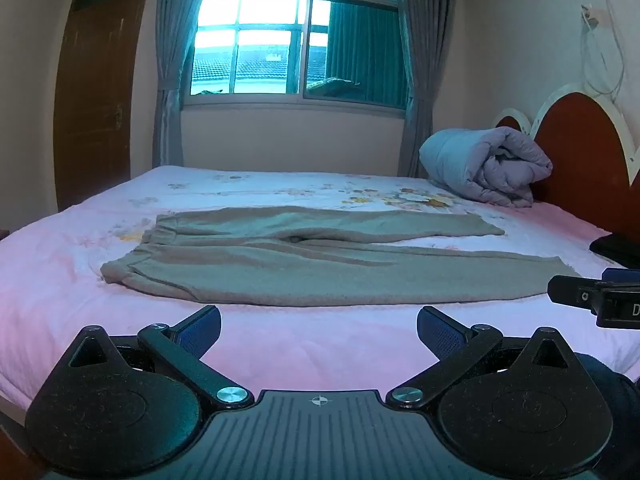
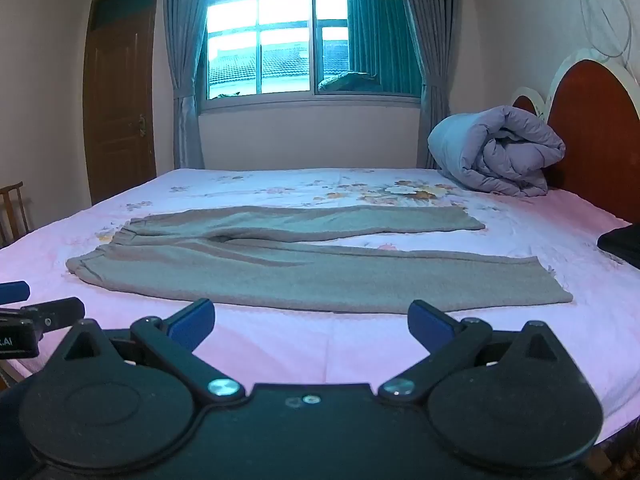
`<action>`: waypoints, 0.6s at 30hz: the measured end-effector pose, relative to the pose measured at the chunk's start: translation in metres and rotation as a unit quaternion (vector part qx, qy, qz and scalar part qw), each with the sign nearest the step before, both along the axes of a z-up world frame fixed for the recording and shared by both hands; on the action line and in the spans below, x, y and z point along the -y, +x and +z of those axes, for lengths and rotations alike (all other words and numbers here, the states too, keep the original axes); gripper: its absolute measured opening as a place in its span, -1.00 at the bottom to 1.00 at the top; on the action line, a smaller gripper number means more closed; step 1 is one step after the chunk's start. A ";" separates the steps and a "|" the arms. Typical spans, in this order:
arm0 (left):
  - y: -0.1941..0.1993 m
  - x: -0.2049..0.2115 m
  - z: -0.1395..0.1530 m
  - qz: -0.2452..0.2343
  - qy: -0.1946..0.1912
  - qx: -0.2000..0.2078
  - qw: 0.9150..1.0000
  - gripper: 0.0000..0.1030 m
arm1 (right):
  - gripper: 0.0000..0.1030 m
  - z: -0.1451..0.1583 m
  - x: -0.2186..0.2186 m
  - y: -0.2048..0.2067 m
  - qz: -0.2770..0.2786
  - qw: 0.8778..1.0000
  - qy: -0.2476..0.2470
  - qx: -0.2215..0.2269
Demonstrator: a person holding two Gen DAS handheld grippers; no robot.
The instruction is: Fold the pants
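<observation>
1. Both grippers hang low over the near edge of the bed, side by side and tilted slightly downward. The left gripper (image 1: pixel 319 326) has its jaws spread wide with nothing between them; the right gripper (image 2: pixel 311 320) is the same, wide apart and empty.
2. Just ahead of the fingertips is a strip of bare pink sheet on the bed (image 2: pixel 304 344); neither gripper touches any cloth.
3. Beyond that strip lie the pants (image 2: pixel 304 276), grey-brown, spread flat. Their long axis runs left to right across both views, square to the way the grippers point. The waistband is at the left end and the two leg hems at the right, with the nearer leg running parallel to the bed's edge and the farther leg angled slightly away behind it.
4. Judged from this layout, the left gripper is nearer the waistband and the right gripper nearer the hem, so each would take its own end of the near leg for a first fold.
5. A dark item sits at the right edge of the bed, too cropped to identify.
6. Farther back, a rolled quilt (image 1: pixel 486 164) rests against the headboard (image 1: pixel 580 148).
7. Behind the bed are a curtained window (image 2: pixel 304 40) and a wooden door (image 2: pixel 120 92).
</observation>
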State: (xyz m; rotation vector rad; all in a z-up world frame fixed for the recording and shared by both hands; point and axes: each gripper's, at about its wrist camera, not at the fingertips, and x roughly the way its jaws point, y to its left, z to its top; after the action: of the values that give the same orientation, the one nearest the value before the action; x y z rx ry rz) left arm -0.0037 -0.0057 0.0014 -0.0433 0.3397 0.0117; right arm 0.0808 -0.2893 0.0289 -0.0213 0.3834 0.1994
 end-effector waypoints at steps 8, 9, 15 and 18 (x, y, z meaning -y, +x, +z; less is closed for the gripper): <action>0.000 0.001 -0.003 0.001 0.000 -0.001 1.000 1.00 | 0.89 -0.003 0.002 0.002 -0.001 1.000 0.000 -0.002; 0.002 0.000 -0.001 0.001 0.000 -0.001 1.000 1.00 | 0.89 -0.003 0.002 0.002 -0.001 1.000 0.000 -0.002; 0.006 -0.003 -0.003 -0.001 0.000 -0.002 1.000 1.00 | 0.89 -0.007 0.004 0.003 -0.001 1.000 0.000 -0.002; 0.006 -0.003 -0.003 -0.001 0.000 -0.003 1.000 1.00 | 0.89 -0.005 0.003 0.002 -0.001 1.000 0.000 -0.002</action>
State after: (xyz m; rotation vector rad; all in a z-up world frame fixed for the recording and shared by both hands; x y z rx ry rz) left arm 0.0024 -0.0026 -0.0019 -0.0424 0.3450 0.0098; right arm 0.0828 -0.2925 0.0236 -0.0209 0.3880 0.1977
